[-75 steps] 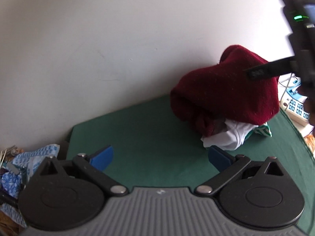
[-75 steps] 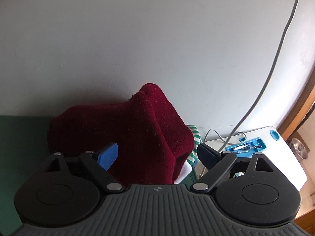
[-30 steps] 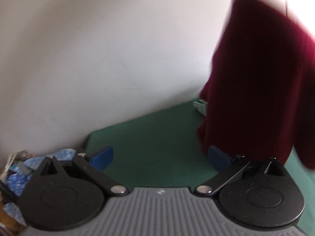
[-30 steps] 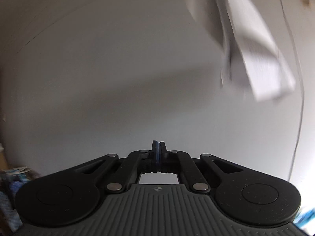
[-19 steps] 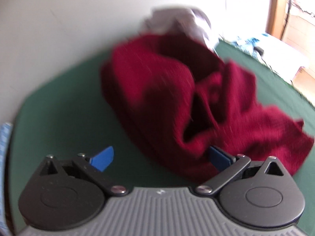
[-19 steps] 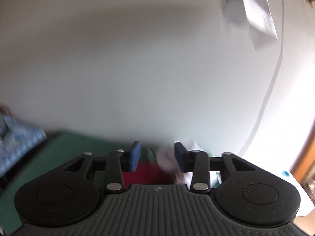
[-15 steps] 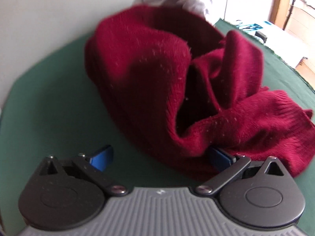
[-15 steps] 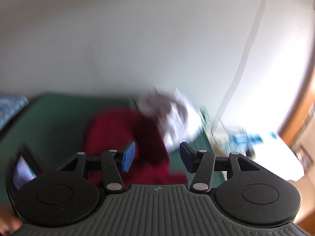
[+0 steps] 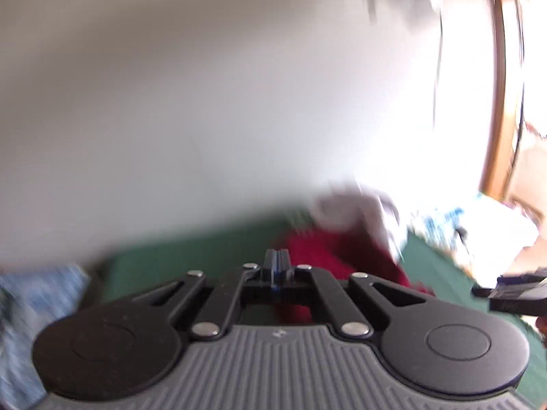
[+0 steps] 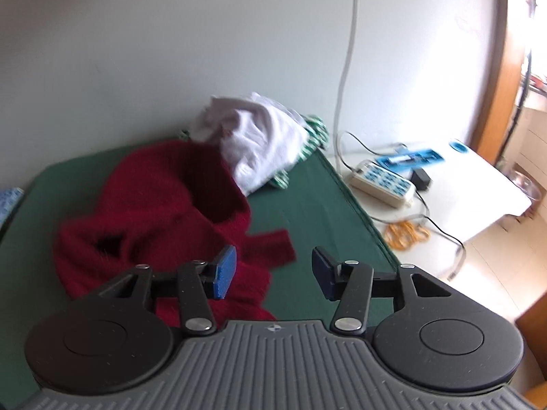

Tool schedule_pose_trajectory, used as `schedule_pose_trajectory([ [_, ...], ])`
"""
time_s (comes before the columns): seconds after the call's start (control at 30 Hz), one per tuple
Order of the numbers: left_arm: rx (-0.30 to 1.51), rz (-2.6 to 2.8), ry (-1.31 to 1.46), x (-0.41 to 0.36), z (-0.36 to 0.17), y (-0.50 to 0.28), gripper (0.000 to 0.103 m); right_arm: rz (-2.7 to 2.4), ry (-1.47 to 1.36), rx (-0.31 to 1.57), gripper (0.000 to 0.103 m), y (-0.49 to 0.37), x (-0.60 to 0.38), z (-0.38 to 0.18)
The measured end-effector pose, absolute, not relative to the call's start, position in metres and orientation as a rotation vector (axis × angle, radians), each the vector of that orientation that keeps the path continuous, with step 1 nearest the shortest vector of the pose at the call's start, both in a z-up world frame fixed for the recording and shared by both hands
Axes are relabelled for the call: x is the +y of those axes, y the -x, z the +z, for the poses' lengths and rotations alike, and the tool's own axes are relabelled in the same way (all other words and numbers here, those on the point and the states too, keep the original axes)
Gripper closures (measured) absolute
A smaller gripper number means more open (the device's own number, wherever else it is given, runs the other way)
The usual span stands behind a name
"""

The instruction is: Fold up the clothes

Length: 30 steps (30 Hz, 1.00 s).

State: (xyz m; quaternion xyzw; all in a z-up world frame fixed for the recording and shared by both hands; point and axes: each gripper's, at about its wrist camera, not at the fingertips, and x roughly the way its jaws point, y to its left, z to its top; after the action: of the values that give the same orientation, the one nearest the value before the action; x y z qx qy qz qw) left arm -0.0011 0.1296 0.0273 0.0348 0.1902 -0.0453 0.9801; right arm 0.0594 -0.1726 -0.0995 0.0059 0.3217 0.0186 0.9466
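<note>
A dark red knit sweater (image 10: 164, 205) lies crumpled on the green table cover (image 10: 307, 205). Behind it, against the wall, a white garment (image 10: 263, 143) is heaped on a green-and-white striped one (image 10: 314, 133). My right gripper (image 10: 273, 263) hovers open over the sweater's near edge, its left finger above the red knit and nothing between the pads. The left wrist view is blurred. There my left gripper (image 9: 277, 263) is shut, with no cloth showing between its pads. The sweater (image 9: 328, 249) and the white garment (image 9: 345, 212) lie beyond it.
Right of the table stands a white side table (image 10: 478, 184) with a power strip (image 10: 383, 181) and cables, and a yellow cord (image 10: 407, 232) lies below. A cable (image 10: 345, 68) runs up the wall. Blue patterned cloth (image 9: 34, 307) sits at the table's left end.
My left jaws went from wide open beside the sweater to shut, and that view swung up and away. My right gripper opened and came down, and the sweater it had lifted fell onto the table.
</note>
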Motion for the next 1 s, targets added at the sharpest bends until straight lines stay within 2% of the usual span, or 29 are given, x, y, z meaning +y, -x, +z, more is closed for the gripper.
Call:
schedule_pose_trajectory([
  [0.03,0.36,-0.065,-0.064,0.141,0.041,0.012,0.099,0.06,-0.012,0.652,0.043,-0.065,-0.168,-0.096],
  [0.1,0.352,-0.031,-0.057,0.155,0.053,0.025,0.067,0.082,-0.006,0.655,0.036,-0.08,-0.157,-0.096],
  [0.13,0.354,-0.008,-0.059,0.159,0.052,0.032,0.03,0.085,0.0,0.661,0.032,-0.089,-0.152,-0.098],
  [0.17,0.356,0.023,-0.069,0.159,0.047,0.038,0.004,0.092,0.004,0.677,0.03,-0.101,-0.147,-0.105],
  [0.23,0.391,0.032,-0.11,0.146,0.025,0.035,0.001,0.095,0.03,0.728,0.027,-0.129,-0.135,-0.123],
  [0.4,0.572,-0.031,-0.117,0.087,-0.046,0.005,0.001,0.055,0.003,0.926,0.029,-0.182,-0.129,-0.183],
  [0.47,0.626,-0.04,-0.116,0.057,-0.069,-0.013,0.003,0.071,-0.068,0.996,0.065,-0.194,-0.134,-0.2],
  [0.5,0.659,-0.033,-0.119,0.052,-0.083,-0.023,0.006,0.117,-0.132,0.973,0.094,-0.187,-0.139,-0.19],
  [0.6,0.768,-0.049,-0.107,0.041,-0.122,-0.06,0.024,0.257,-0.166,0.826,0.096,-0.157,-0.145,-0.145],
  [0.67,0.855,-0.043,-0.092,0.049,-0.141,-0.073,0.055,0.345,-0.142,0.672,0.096,-0.124,-0.155,-0.1],
  [0.73,0.933,-0.047,-0.048,0.056,-0.162,-0.084,0.069,0.422,-0.177,0.554,0.096,-0.092,-0.177,-0.06],
  [0.8,0.951,-0.054,-0.009,0.056,-0.169,-0.094,0.075,0.475,-0.189,0.455,0.096,-0.063,-0.2,-0.027],
  [0.87,0.931,-0.051,-0.011,0.049,-0.163,-0.099,0.087,0.481,-0.142,0.414,0.096,-0.044,-0.215,-0.015],
  [1.0,0.836,0.026,0.021,0.074,-0.14,-0.085,0.087,0.358,-0.009,0.48,0.083,-0.037,-0.225,-0.037],
])
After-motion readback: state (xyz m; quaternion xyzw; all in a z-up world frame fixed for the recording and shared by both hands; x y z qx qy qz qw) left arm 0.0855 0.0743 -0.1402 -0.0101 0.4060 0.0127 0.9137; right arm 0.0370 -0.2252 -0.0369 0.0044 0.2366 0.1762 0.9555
